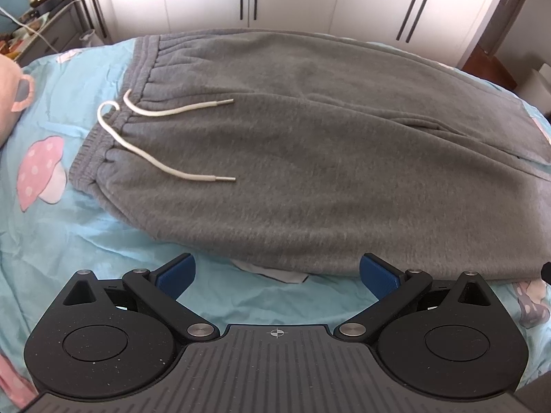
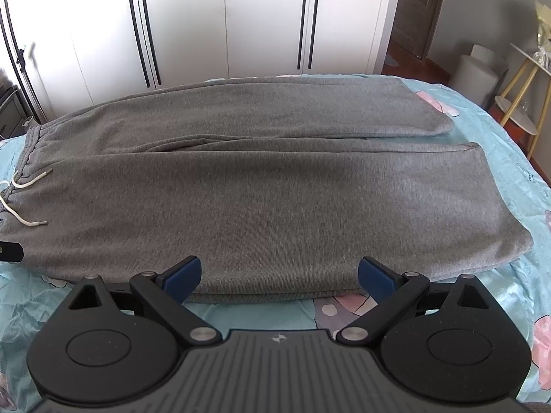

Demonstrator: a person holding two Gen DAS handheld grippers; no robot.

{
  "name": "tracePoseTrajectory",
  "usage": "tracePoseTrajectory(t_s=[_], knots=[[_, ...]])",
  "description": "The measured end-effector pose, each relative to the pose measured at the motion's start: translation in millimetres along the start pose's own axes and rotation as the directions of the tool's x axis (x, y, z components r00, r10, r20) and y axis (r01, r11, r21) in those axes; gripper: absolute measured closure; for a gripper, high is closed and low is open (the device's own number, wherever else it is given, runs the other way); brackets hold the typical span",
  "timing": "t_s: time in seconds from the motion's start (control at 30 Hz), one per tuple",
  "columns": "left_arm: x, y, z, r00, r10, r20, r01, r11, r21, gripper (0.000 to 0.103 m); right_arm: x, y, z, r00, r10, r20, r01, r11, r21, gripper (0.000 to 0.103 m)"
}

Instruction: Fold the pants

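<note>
Grey sweatpants (image 1: pixel 310 158) lie flat on a light blue bed sheet (image 1: pixel 86 241), waistband to the left with a white drawstring (image 1: pixel 144 151). In the right wrist view the pants (image 2: pixel 258 192) stretch left to right, both legs side by side, cuffs at the right. My left gripper (image 1: pixel 277 272) is open and empty, its blue pads (image 1: pixel 177 272) at the pants' near edge by the waist. My right gripper (image 2: pixel 279 273) is open and empty, at the near leg's near edge. A black part of the left gripper (image 2: pixel 10 251) shows at the left edge.
White wardrobe doors (image 2: pixel 224 17) stand behind the bed. A cluttered grey dresser (image 1: pixel 44 27) is at the far left. A yellow-legged side table (image 2: pixel 516 103) and a white round bin (image 2: pixel 478 75) stand at the right. A pink plush toy (image 1: pixel 10 96) lies on the bed's left.
</note>
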State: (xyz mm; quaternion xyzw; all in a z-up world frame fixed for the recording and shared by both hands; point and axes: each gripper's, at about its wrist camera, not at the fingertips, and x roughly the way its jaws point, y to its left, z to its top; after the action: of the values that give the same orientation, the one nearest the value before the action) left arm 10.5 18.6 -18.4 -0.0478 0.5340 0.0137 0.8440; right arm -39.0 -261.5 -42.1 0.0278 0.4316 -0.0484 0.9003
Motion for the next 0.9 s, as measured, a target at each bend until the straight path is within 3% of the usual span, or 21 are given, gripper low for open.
tracePoseTrajectory(t_s=[0.9], knots=[[8.6, 5.0, 3.5, 1.0, 0.003, -0.013, -0.003, 0.999, -0.036, 0.0, 9.5, -3.7, -0.2, 1.0, -0.001, -0.009, 0.001, 1.0, 0.004, 0.005]])
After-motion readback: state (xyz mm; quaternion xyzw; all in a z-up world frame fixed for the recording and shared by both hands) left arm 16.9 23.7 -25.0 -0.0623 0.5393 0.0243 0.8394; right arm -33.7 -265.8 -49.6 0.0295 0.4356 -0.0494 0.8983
